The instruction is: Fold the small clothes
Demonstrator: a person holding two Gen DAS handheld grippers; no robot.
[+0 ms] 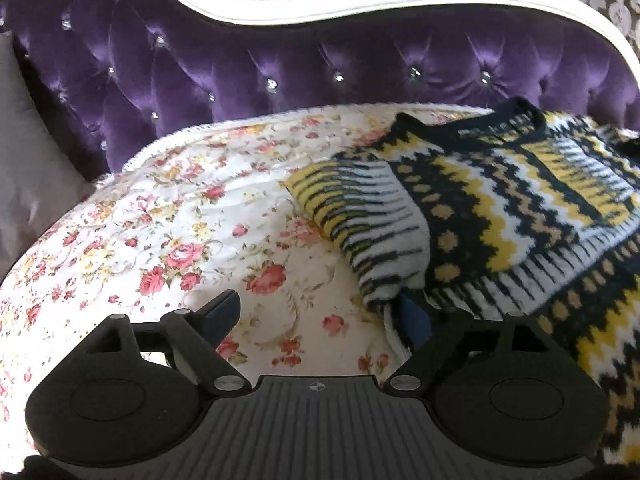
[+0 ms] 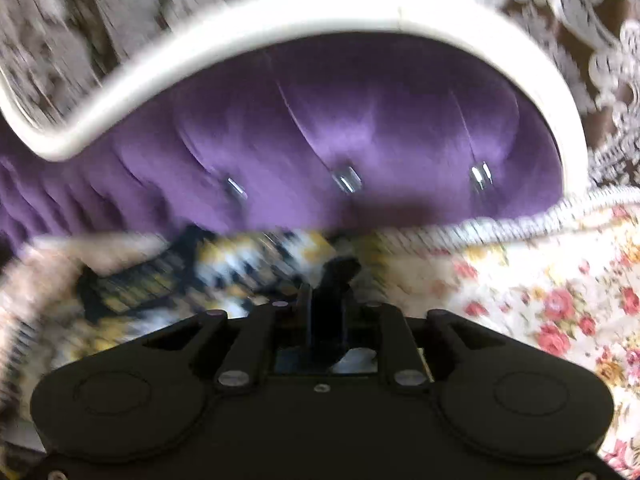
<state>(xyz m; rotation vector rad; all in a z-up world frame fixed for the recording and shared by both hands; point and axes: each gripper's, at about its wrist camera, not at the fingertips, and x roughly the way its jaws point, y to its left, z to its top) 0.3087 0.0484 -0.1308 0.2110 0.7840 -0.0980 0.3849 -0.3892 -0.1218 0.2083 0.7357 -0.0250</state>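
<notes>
A knitted sweater (image 1: pixel 500 200) in black, yellow and white zigzag bands lies on the floral bedspread (image 1: pixel 180 220), right of centre, with one sleeve (image 1: pixel 368 220) folded across toward the left. My left gripper (image 1: pixel 316 316) is open, low over the bedspread; its right finger (image 1: pixel 416 320) sits under the sweater's sleeve edge, its left finger (image 1: pixel 222 314) over bare bedspread. In the blurred right wrist view my right gripper (image 2: pixel 326 292) is shut on a dark edge of the sweater (image 2: pixel 224 268), which lies left of and ahead of it.
A purple tufted headboard (image 1: pixel 280 68) with a white frame (image 1: pixel 360 4) rises right behind the bed; it also shows in the right wrist view (image 2: pixel 340 132). A grey pillow (image 1: pixel 28 160) sits at the far left. Floral bedspread (image 2: pixel 540 288) extends to the right.
</notes>
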